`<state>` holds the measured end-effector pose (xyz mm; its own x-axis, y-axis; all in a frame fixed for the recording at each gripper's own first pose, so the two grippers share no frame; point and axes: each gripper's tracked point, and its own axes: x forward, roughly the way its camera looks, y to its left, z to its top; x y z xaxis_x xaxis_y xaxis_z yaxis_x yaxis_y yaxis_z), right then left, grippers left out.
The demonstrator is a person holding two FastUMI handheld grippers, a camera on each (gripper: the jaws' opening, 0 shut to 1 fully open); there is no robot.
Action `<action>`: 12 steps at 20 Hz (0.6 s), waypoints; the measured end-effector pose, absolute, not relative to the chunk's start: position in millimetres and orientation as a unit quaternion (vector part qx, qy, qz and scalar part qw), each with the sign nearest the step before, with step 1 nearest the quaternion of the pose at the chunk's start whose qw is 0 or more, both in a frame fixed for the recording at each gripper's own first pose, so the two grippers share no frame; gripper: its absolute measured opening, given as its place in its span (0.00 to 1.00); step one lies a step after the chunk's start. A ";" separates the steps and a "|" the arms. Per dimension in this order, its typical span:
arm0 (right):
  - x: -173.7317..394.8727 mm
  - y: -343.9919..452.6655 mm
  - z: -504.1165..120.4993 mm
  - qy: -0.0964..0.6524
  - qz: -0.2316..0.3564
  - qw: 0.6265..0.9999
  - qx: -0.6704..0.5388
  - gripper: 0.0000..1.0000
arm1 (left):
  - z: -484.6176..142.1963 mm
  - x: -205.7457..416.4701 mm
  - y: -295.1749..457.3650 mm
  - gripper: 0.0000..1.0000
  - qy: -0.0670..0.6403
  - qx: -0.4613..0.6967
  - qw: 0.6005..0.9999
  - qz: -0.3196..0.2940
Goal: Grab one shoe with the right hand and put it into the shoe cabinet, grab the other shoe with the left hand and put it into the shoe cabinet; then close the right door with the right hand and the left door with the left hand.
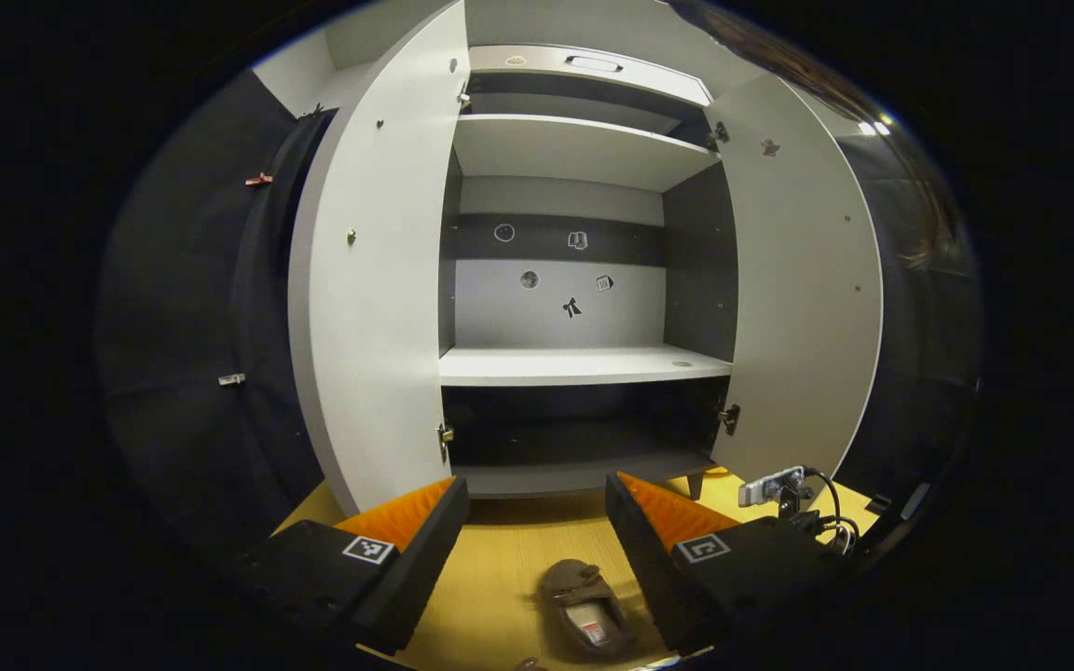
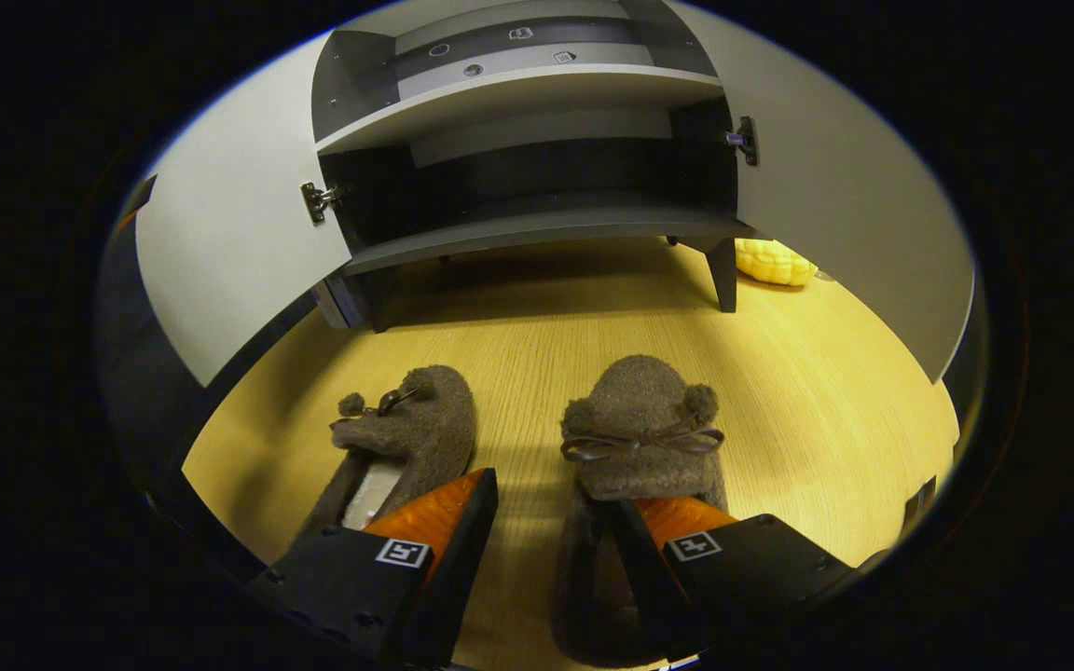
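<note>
Nearest the lens in the right gripper view, the right gripper [image 2: 551,508] hangs low over the wooden floor [image 2: 835,410] with its jaws spread wide and nothing between them — one finger reaches over the inner edge of the right shoe [image 2: 640,438], the other sits beside the left shoe [image 2: 411,429]. Both brown slippers lie side by side, toes toward the shoe cabinet [image 2: 537,224], and neither is gripped. A yellow object [image 2: 773,261] rests on the floor near the cabinet's leg.

From the left gripper view, the left gripper [image 1: 537,508] is held higher, jaws apart and empty, facing the cabinet's bare shelves [image 1: 584,363]. Both doors — left door [image 1: 378,280] and right door [image 1: 803,298] — stand open. One slipper [image 1: 584,606] lies on the floor below.
</note>
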<state>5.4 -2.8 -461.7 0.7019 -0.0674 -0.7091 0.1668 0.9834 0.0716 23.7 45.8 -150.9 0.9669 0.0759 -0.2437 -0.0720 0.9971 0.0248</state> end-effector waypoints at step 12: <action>23.8 -25.8 -484.6 0.394 -0.117 0.911 0.034 0.15 | -156.7 34.2 61.3 0.94 0.125 0.015 0.991 0.039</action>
